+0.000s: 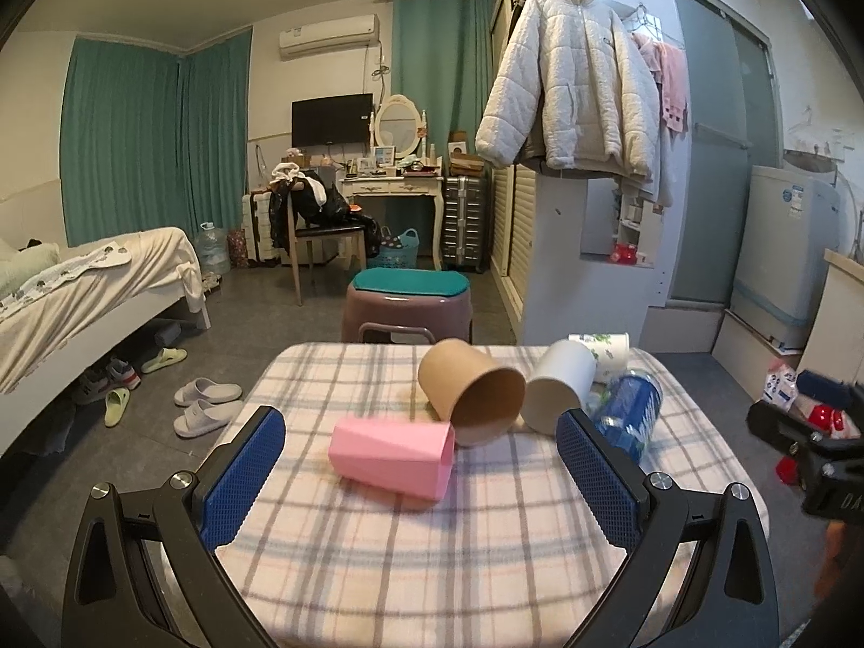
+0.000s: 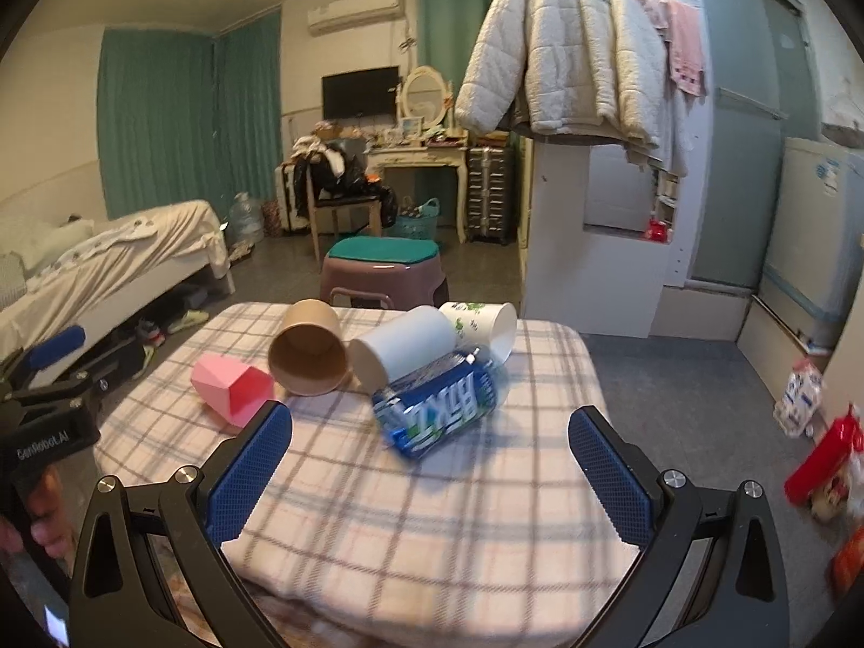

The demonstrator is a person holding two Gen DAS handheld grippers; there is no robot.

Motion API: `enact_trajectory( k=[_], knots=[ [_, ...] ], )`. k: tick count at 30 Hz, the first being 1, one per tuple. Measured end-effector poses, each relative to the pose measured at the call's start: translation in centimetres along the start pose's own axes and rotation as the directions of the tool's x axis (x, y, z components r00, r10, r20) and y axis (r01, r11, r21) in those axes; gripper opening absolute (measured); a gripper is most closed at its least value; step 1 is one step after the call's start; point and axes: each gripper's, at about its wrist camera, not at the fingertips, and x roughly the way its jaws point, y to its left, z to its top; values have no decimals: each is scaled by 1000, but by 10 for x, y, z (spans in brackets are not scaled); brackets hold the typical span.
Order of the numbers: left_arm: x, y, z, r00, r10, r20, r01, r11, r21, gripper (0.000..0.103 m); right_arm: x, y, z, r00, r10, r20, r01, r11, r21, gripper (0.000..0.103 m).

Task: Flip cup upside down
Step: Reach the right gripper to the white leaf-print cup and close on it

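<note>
Several cups lie on their sides on a plaid-covered table (image 1: pixel 432 540): a pink faceted cup (image 1: pixel 393 455), a brown paper cup (image 1: pixel 471 390), a white cup (image 1: pixel 559 386) and a floral paper cup (image 1: pixel 607 348). A blue-labelled bottle (image 1: pixel 629 413) lies beside them. My left gripper (image 1: pixel 421 445) is open, with the pink cup between and just beyond its fingertips. In the right wrist view my right gripper (image 2: pixel 429 437) is open and empty, just short of the bottle (image 2: pixel 440 413); the pink cup (image 2: pixel 232 389), brown cup (image 2: pixel 308 351) and white cup (image 2: pixel 399 351) lie beyond.
A purple stool with a teal cushion (image 1: pixel 407 302) stands behind the table. A bed (image 1: pixel 81 291) is at left, slippers (image 1: pixel 208 405) on the floor. A white cabinet (image 1: pixel 583 259) and a washing machine (image 1: pixel 783 259) stand at right. Bags (image 2: pixel 821 459) lie on the floor at right.
</note>
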Motion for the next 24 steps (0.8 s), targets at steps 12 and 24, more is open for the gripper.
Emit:
enact_trajectory(
  k=[12,24],
  knots=[
    [84,-39,32,996,43,-72,-44,999,-17,103,117,-64,83,980,48,-193,-105,949,-298,103],
    [162,-64,39,984,89,-153,-84,996,37,103,254,-59,90,868,196,-456,-388,841,-377,103]
  ],
)
